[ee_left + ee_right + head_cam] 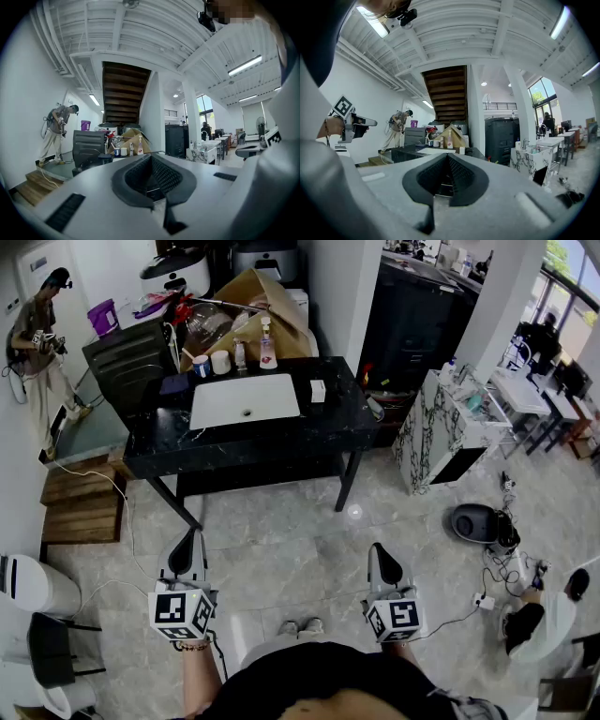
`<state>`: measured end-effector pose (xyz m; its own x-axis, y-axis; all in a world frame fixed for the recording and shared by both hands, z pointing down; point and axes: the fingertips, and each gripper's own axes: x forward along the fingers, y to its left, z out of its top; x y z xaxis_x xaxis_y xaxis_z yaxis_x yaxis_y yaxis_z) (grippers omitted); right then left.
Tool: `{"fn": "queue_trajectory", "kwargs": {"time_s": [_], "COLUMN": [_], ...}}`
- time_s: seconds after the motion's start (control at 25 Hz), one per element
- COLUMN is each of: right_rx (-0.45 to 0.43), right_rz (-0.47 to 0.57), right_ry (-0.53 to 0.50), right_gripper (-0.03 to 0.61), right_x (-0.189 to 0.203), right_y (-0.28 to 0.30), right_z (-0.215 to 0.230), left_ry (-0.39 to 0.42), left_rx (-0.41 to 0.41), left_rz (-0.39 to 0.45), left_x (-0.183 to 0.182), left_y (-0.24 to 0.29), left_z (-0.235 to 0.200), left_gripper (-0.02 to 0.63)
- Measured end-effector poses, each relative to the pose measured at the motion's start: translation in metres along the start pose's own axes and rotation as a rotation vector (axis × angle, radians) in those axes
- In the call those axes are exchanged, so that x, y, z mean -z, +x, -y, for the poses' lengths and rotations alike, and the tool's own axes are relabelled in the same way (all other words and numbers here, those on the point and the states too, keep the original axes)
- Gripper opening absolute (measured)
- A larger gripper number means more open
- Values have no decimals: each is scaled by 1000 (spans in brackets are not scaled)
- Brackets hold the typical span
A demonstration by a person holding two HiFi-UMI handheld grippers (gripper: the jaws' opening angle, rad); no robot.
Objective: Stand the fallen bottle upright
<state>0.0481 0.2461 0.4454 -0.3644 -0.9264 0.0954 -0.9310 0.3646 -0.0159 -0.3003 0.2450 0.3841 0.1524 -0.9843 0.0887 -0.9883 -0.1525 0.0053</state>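
Clenched and empty, our left gripper [190,538] and right gripper [378,551] sit low in frame. We see the bottle [267,351] upright on the desk [337,423], upper centre, well apart.

This is an open-plan test lab or studio inside an industrial hall. Overhead runs a white ribbed metal ceiling [487,33] with long tube lights [242,65], and a dark wooden staircase [123,93] climbs at twelve o'clock. On the pale marble-look tiled floor [281,540], also at twelve o'clock, stands a black stone-topped table [347,423] with a white rectangular basin [246,399] and a brown cardboard box [281,320] behind it. A white veined-marble counter [427,442] sits at two o'clock, with office desks [539,395] by the windows beyond. Loose cables [506,563] trail at four o'clock, and low wooden platforms [80,502] lie at ten o'clock.
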Motion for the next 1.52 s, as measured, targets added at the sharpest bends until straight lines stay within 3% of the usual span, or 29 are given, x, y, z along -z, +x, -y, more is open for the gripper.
{"fn": "queue_trajectory", "kwargs": {"time_s": [0.16,0.56,0.72,0.92,1.08,1.12,1.2,1.52], "right_rx": [8,13,5,19,31,37,52,55], "right_rz": [0,4,33,21,17,14,8,-12], "right_ry": [3,15,72,61,72,71,69,66], "right_gripper": [3,3,3,4,3,3,3,3], "right_x": [1,0,2,4,2,2,4,15], "right_y": [0,5,5,7,5,4,1,3], "right_z": [3,10,15,23,30,33,41,69], "left_ry": [23,-43,8,60,38,37,46,54], "left_rx": [-2,69,98,98,152,164,182,185], "left_rz": [-23,-93,-75,-90,-88,-92,-106,-146], "left_x": [9,39,32,34,37,38,40,46], "left_y": [2,7,14,25,37,40,47,64], "left_z": [5,36,46,57,77,82,91,112], "left_gripper": [0,2,2,2,6,26,145,292]}}
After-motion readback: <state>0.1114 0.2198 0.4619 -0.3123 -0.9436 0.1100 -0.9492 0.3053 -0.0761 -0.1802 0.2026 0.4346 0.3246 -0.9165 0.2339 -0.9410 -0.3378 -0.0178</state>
